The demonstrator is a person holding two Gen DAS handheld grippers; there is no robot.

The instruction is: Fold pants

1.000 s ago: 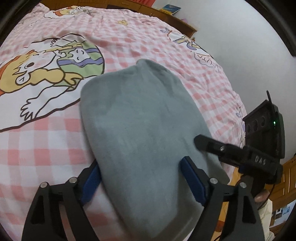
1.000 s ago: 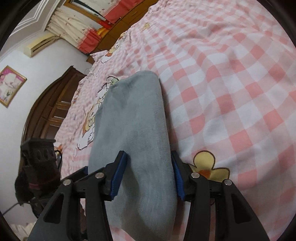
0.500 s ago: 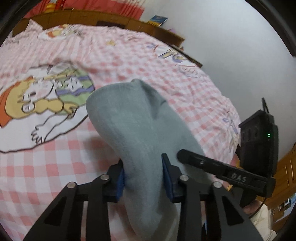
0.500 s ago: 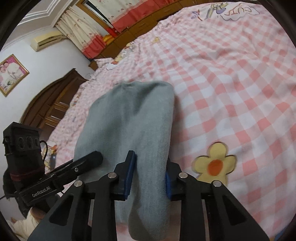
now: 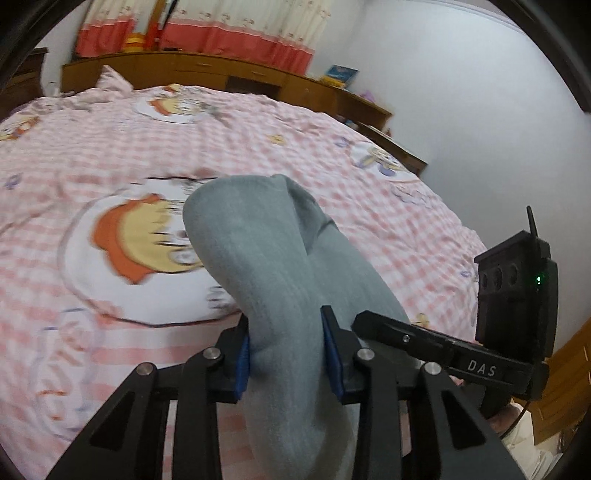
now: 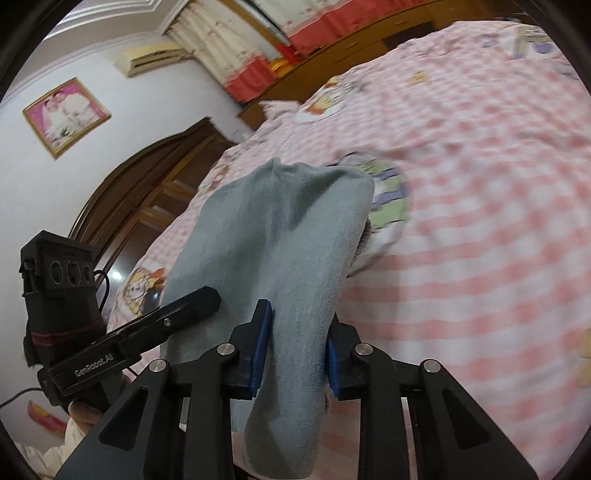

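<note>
The grey pants [image 5: 273,266] hang lifted above the bed [image 5: 92,155], one end pinched in the left tool [image 5: 285,347] and in the right tool [image 6: 295,345], both clamped on the cloth. To fold well, I'd carry both ends forward level, keep the cloth taut between them, and lay edges together before letting go.

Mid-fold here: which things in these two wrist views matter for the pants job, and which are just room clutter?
Part of the job:
grey pants
left gripper, shut on the pants
right gripper, shut on the pants
checked bedspread, the folding surface

Just lying about:
framed picture
air conditioner
curtains
blue book on the wooden ledge
</note>
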